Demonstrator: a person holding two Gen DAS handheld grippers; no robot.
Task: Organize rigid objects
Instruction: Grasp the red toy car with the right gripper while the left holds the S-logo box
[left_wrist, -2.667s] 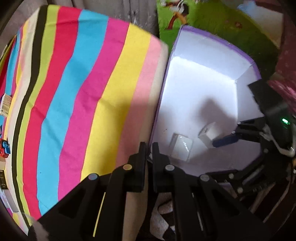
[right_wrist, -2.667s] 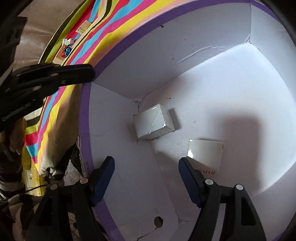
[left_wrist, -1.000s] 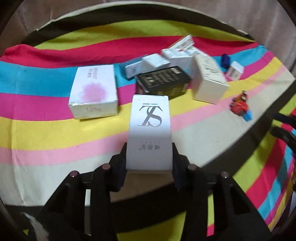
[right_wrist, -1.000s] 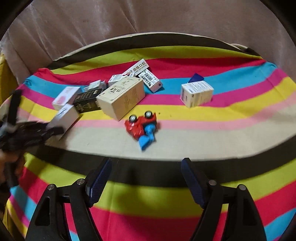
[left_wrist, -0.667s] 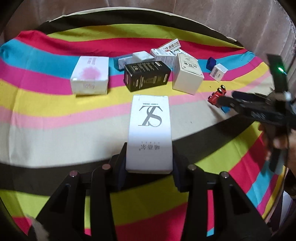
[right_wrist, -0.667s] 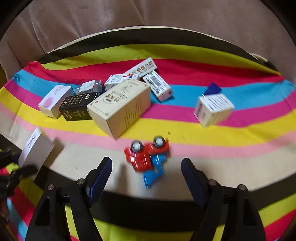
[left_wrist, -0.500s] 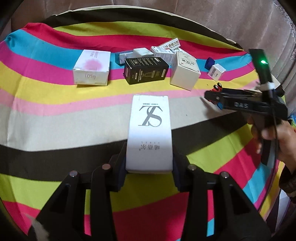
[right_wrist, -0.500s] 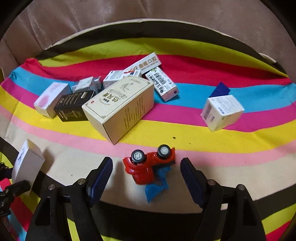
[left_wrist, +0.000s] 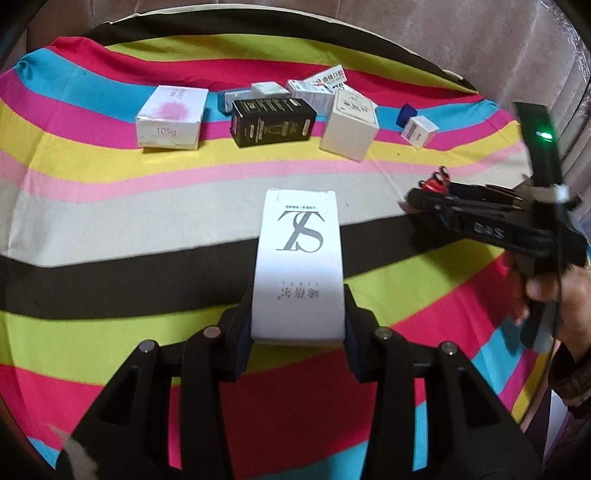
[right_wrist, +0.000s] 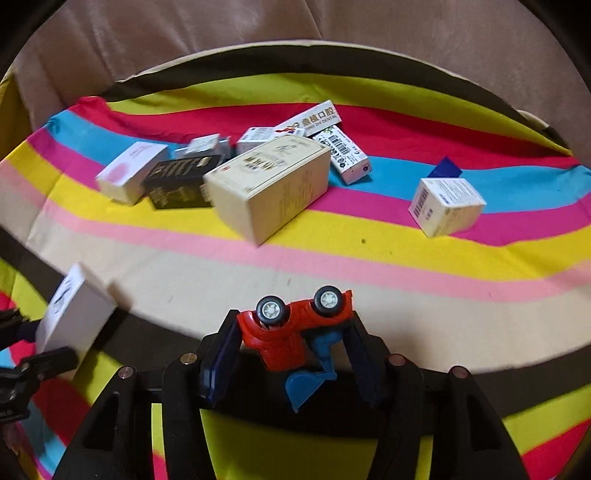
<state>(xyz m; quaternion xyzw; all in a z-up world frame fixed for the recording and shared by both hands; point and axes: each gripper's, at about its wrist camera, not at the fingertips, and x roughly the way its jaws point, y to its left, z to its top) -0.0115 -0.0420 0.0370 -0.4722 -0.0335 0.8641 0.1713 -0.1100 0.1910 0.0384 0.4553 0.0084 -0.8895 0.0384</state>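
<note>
The left gripper (left_wrist: 298, 317) clamps a white "TS" carton (left_wrist: 300, 262), at six o'clock over the striped cloth (left_wrist: 92, 206). At twelve o'clock lie a "105g" box (left_wrist: 170, 117) and a "DENTAL" box (right_wrist: 312, 119). The right gripper (right_wrist: 291, 350) is closing round an overturned red toy car (right_wrist: 291, 328) (pickup step); next, I judge, lift it clear.

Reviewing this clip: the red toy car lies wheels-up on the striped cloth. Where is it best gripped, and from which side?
Probably across the red body, one pad on each end, coming down from above and the near side. The toy car lies upside down, wheels up, its blue scoop toward the camera, so the body is the firmest part. The right gripper already straddles it, jaws closing.
</note>
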